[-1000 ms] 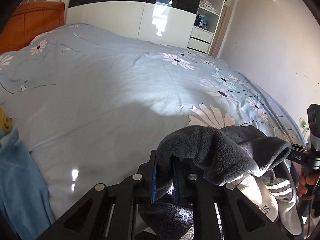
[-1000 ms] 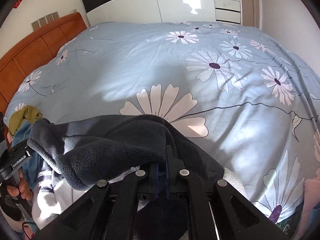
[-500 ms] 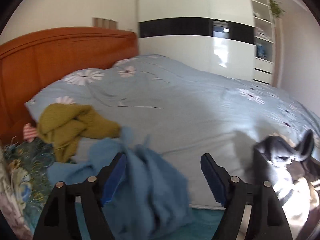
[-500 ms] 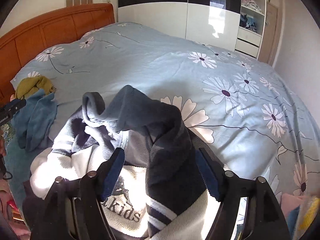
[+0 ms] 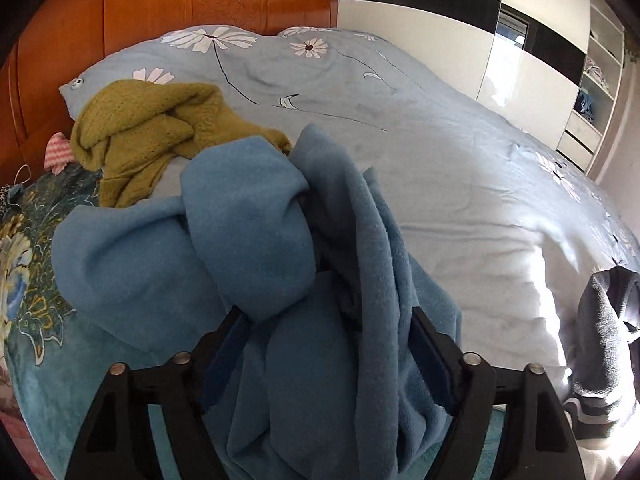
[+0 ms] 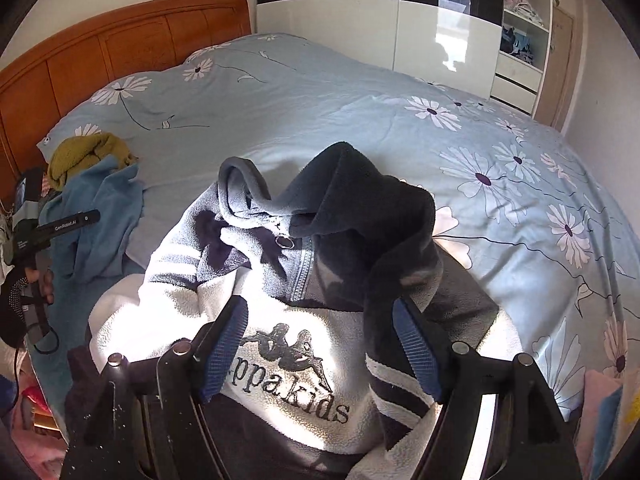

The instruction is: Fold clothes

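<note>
Left wrist view, left gripper [image 5: 326,354] jaws spread around crumpled blue fleece garment [image 5: 256,248] at bed edge, olive knit sweater [image 5: 152,128] behind; right wrist view, right gripper [image 6: 320,350] jaws spread over grey-and-white Kappa Kids fleece jacket [image 6: 288,320] on floral duvet [image 6: 360,112].

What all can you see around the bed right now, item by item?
Blue fleece garment: one, blue, near bed edge, between the open left gripper's fingers.
Olive knitted sweater: one, olive green, crumpled by the pillow.
Grey-and-white fleece hoodie: one, dark grey and white with a printed logo, heaped on the near bed edge.
Floral duvet: one, pale blue with white daisies, covering the bed.
Wooden headboard: one, orange-brown, at the bed's head.
Wardrobe: one, white with a black band, far wall.
Left gripper: black, blue pads, open.
Right gripper: black, blue pads, open over the hoodie.
</note>
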`<state>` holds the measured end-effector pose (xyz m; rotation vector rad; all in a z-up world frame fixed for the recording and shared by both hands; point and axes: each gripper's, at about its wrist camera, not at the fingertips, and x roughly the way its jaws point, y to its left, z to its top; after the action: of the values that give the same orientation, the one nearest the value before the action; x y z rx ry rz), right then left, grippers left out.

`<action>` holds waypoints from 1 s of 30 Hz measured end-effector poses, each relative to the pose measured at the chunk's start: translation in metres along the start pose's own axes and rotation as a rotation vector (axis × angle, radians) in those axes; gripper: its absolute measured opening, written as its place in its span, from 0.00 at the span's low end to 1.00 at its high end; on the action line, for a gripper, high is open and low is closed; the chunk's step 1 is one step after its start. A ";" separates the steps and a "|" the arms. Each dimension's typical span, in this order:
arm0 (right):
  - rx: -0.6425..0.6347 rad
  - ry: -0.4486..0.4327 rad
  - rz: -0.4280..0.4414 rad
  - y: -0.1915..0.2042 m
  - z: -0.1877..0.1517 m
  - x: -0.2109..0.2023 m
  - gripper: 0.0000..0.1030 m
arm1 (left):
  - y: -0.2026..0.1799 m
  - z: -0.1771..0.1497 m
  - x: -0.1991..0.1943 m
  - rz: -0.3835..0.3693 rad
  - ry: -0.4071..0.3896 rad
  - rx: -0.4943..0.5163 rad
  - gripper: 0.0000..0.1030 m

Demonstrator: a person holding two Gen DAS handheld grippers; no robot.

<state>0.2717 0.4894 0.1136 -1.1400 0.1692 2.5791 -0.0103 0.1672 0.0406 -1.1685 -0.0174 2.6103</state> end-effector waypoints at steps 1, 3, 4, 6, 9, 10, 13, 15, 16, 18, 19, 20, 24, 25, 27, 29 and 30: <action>0.000 0.002 -0.003 0.001 0.000 0.001 0.74 | 0.005 0.002 0.000 -0.007 -0.005 -0.003 0.46; 0.010 0.002 -0.004 -0.001 0.000 0.003 0.74 | 0.015 0.005 -0.001 -0.020 -0.014 -0.009 0.28; 0.018 0.001 -0.004 -0.002 -0.001 0.003 0.74 | 0.020 0.007 -0.001 -0.027 -0.019 -0.012 0.23; 0.035 0.001 -0.003 -0.004 0.000 0.005 0.74 | 0.029 0.014 -0.007 -0.027 -0.050 -0.007 0.19; 0.057 0.000 0.004 -0.007 0.001 0.007 0.74 | 0.050 0.038 -0.033 0.041 -0.165 0.021 0.18; 0.059 -0.002 0.003 -0.008 0.001 0.007 0.74 | 0.059 0.049 -0.042 0.069 -0.201 0.031 0.18; 0.061 -0.012 -0.003 -0.009 0.002 0.006 0.74 | 0.092 0.089 -0.070 0.172 -0.302 0.050 0.17; 0.073 -0.024 -0.004 -0.011 0.004 0.005 0.74 | 0.115 0.119 -0.089 0.236 -0.361 0.037 0.17; 0.080 -0.029 -0.001 -0.012 0.005 0.005 0.74 | 0.125 0.133 -0.097 0.264 -0.382 0.035 0.17; 0.093 -0.034 0.003 -0.013 0.005 0.007 0.74 | 0.140 0.155 -0.104 0.317 -0.403 0.040 0.17; 0.099 -0.035 0.004 -0.013 0.005 0.008 0.74 | 0.147 0.165 -0.104 0.341 -0.408 0.046 0.18; 0.105 -0.036 0.005 -0.014 0.005 0.009 0.74 | 0.151 0.173 -0.099 0.368 -0.391 0.064 0.20; 0.105 -0.016 0.007 -0.014 0.001 0.013 0.74 | 0.175 0.182 -0.056 0.406 -0.249 0.050 0.22; 0.098 -0.014 0.001 -0.015 0.001 0.013 0.74 | 0.172 0.178 -0.050 0.417 -0.224 0.051 0.22; 0.085 -0.009 -0.011 -0.017 -0.001 0.012 0.74 | 0.173 0.166 -0.032 0.426 -0.178 0.056 0.22; 0.084 -0.008 -0.023 -0.024 -0.003 0.009 0.74 | 0.173 0.153 -0.017 0.403 -0.141 0.058 0.25; 0.084 -0.009 -0.029 -0.028 -0.004 0.008 0.74 | 0.173 0.147 -0.010 0.391 -0.123 0.059 0.29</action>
<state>0.2787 0.5169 0.1062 -1.0934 0.2547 2.5264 -0.1549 0.0132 0.1256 -1.0789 0.2889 2.9935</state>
